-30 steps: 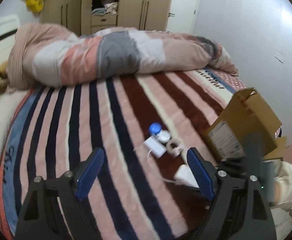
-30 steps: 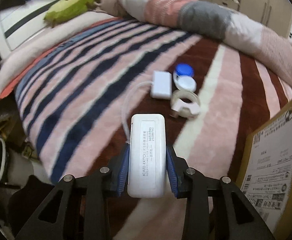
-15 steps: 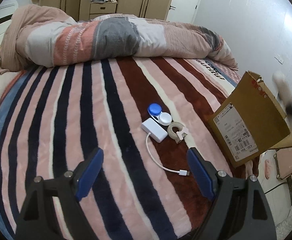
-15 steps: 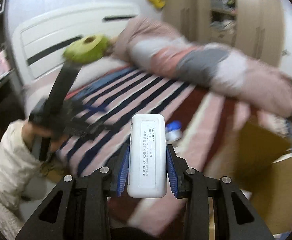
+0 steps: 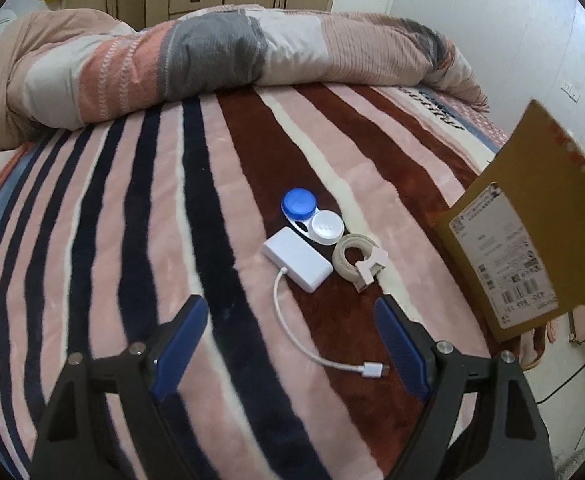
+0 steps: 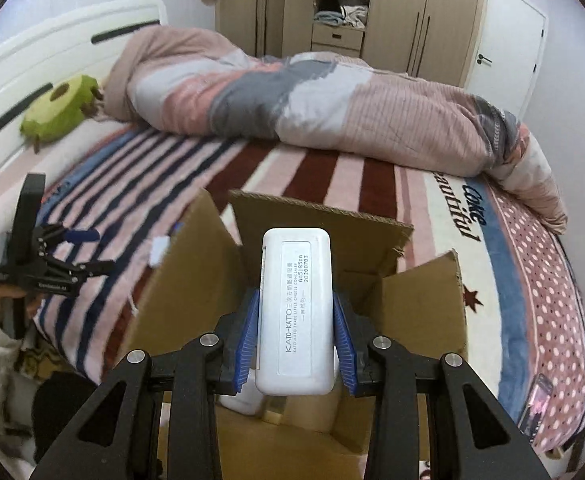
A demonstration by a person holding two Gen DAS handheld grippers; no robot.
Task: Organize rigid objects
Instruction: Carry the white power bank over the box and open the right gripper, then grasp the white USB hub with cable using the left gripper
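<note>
Over box [image 6: 420, 312]: "KATO-KATO" case [image 6: 296, 312].

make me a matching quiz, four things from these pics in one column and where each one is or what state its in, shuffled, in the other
Things:
1. white case
2. lens case
3. hub
4. left gripper

Places or states:
a. open, holding nothing
b. lying on the blanket with its cable trailing toward the camera
c. clamped in the right gripper above the box
d. on the blanket, one blue cap and one white cap

Pairs: 1-c, 2-d, 3-b, 4-a
</note>
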